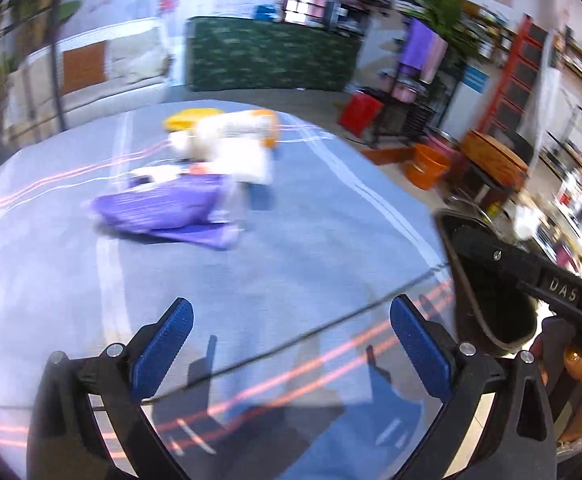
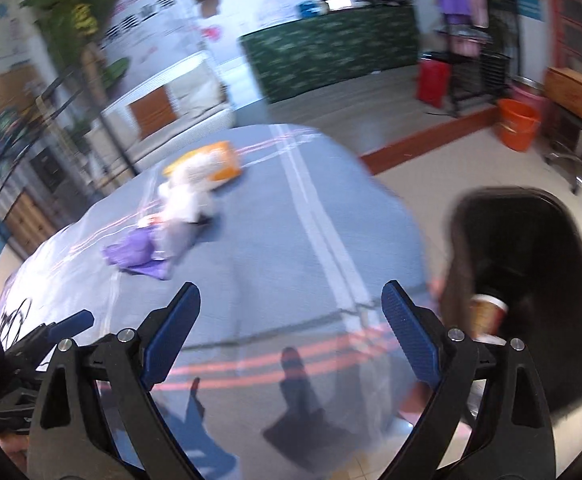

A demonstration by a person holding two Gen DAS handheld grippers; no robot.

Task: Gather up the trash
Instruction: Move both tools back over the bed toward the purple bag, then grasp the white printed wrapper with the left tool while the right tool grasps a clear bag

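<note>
Both frames are motion-blurred, so detail is limited. Trash is still clustered on the far side of the tabletop: purple wrapper nearest, white crumpled piece touching it behind, orange-and-white pack and yellow item furthest back. Black bin sits off the right edge of the tabletop, with a paper cup already inside. My read: next step is a reach to the pile. Take the purple wrapper first since it's closest, come in low, pinch a raised fold, not the flat film. Left gripper jaws wide apart, holding nothing, hovering over bare cloth. Right gripper same: jaws fully spread, empty, near the tabletop's near edge beside the bin.
</note>
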